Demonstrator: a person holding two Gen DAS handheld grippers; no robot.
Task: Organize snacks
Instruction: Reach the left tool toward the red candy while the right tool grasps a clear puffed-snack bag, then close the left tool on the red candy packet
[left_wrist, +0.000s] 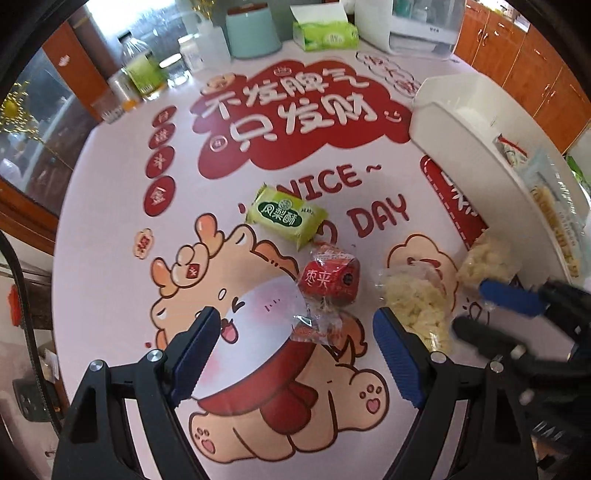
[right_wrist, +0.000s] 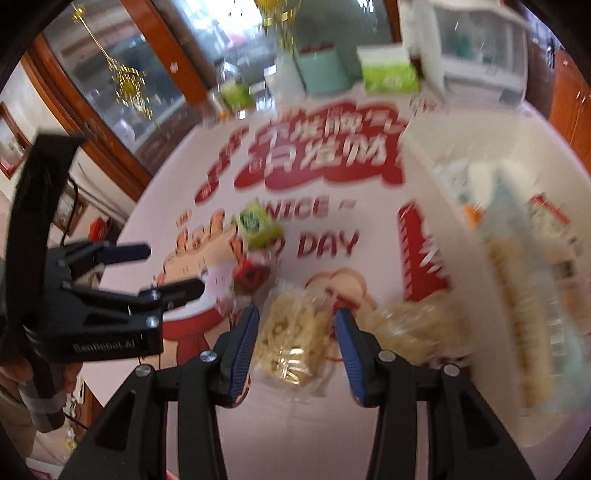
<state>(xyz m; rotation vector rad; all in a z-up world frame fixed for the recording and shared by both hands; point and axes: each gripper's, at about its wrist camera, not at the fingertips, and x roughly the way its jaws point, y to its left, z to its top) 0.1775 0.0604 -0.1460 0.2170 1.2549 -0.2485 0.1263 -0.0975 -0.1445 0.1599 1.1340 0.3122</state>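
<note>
We see a smooth, slightly glossy printed table cover (left_wrist: 122, 280). The green snack pack (left_wrist: 286, 215) looks like matt plastic film; the red packet (left_wrist: 328, 282) and the clear bag (right_wrist: 291, 343) are shiny, crinkled plastic. The left gripper (left_wrist: 295, 358) shows matt black plastic, ribbed blue pads (left_wrist: 397, 354) and metal screws. The bin (left_wrist: 461, 136) is smooth white plastic.

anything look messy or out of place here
Nothing is spilled or torn. Four snacks lie loose on the table, outside the white bin: a green pack, a red pack and two clear popcorn bags.
</note>
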